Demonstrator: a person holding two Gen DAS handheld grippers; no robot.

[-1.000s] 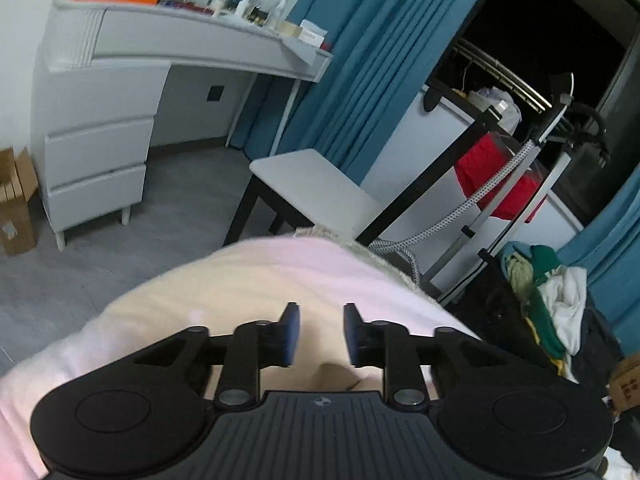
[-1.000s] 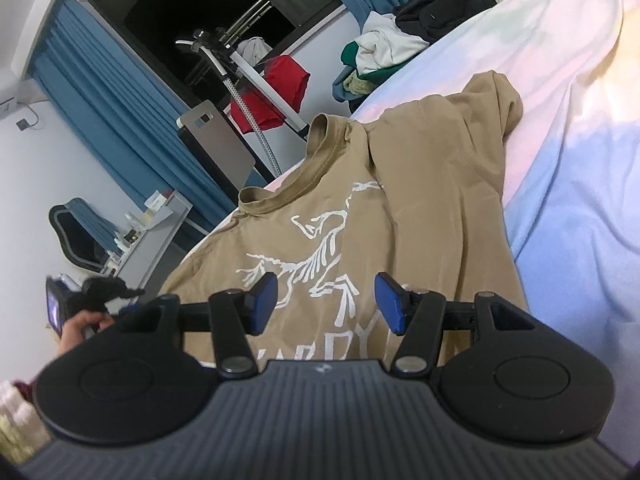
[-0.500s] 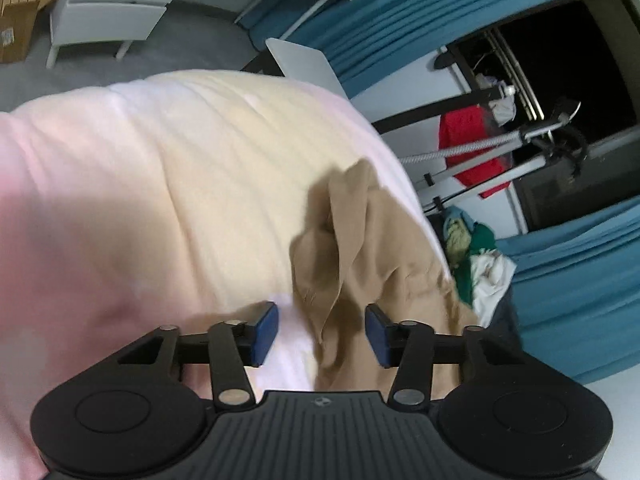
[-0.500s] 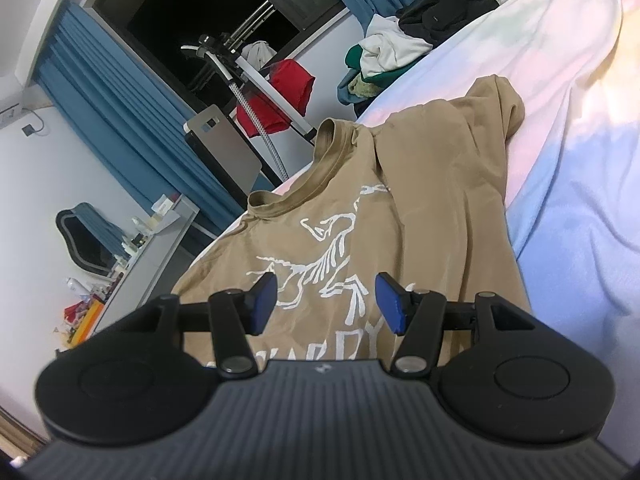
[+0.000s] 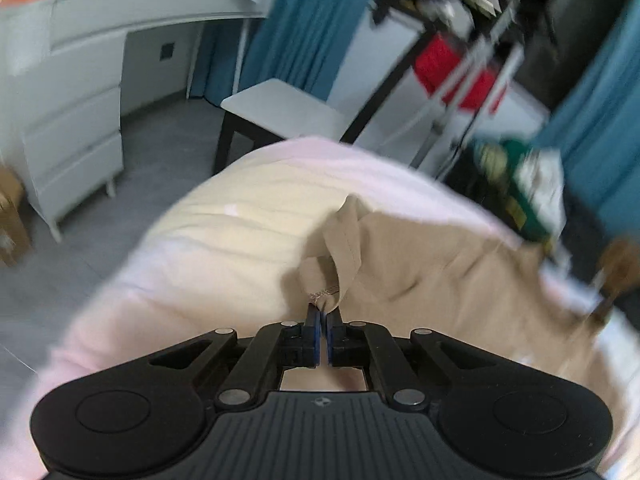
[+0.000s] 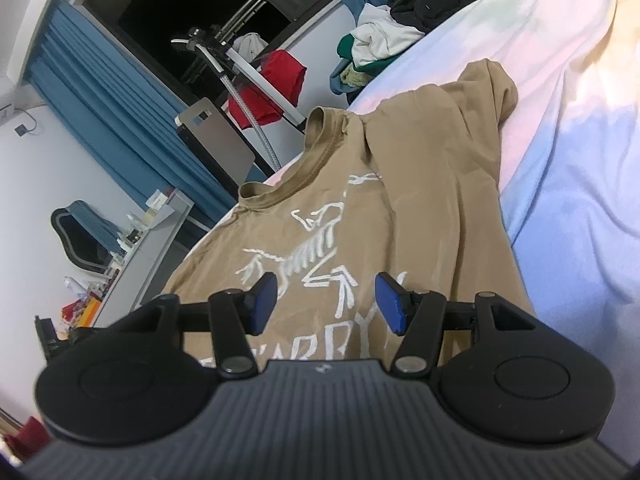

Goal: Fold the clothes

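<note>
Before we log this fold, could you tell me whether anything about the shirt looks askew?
Yes: the tan T-shirt is not flat. Its far sleeve lies bunched on the bed cover, and the near sleeve stands crumpled where the left gripper pinches it.

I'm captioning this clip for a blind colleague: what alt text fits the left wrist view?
The left gripper, jaws just closed, pinches a sleeve edge of a tan T-shirt lying on a pastel bedspread. Behind, blurred, are a white desk, blue curtains and a small white table.
</note>
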